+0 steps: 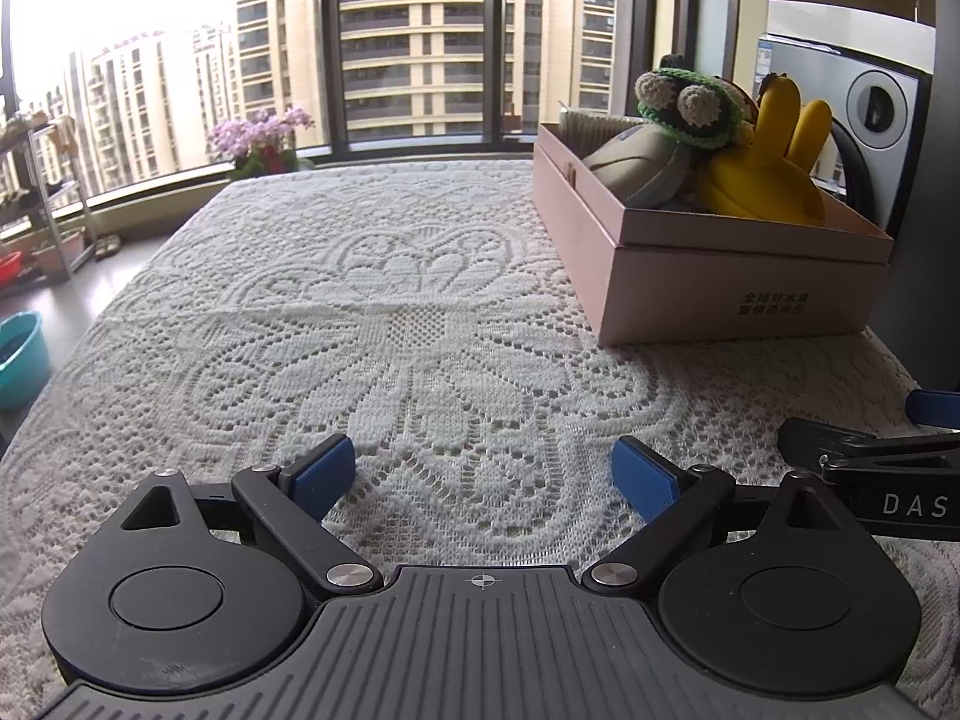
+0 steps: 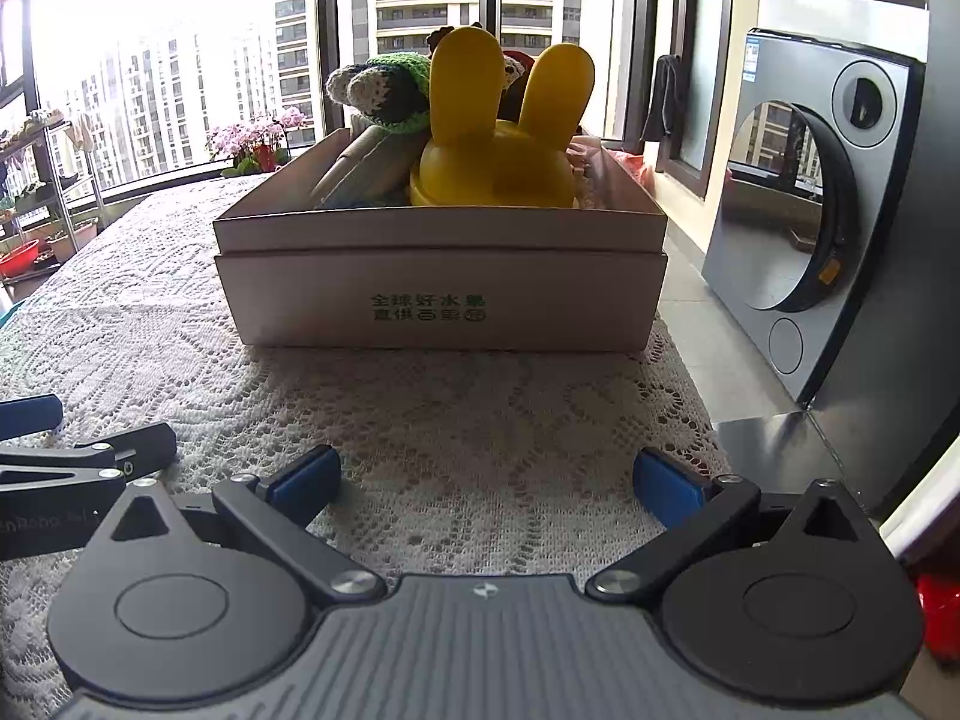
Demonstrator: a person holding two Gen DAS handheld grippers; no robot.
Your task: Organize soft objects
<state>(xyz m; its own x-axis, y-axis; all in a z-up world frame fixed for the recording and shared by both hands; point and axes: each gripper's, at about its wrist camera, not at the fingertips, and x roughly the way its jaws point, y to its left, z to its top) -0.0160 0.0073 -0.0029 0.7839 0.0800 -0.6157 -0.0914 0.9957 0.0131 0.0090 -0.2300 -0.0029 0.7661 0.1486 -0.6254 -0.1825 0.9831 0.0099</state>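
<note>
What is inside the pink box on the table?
The pink box holds a yellow rabbit toy, a green crocheted toy and a beige item. Things behind and under them are mostly covered.

lace tablecloth (image 1: 420, 312): white openwork cloth, rough | pink box (image 2: 444, 306): matt cardboard | yellow rabbit toy (image 2: 498, 144): smooth, slightly glossy | frog toy (image 1: 690, 105): crocheted yarn | gripper pads (image 1: 321, 474): blue matt plastic | washing machine (image 2: 840, 228): grey satin metal
</note>
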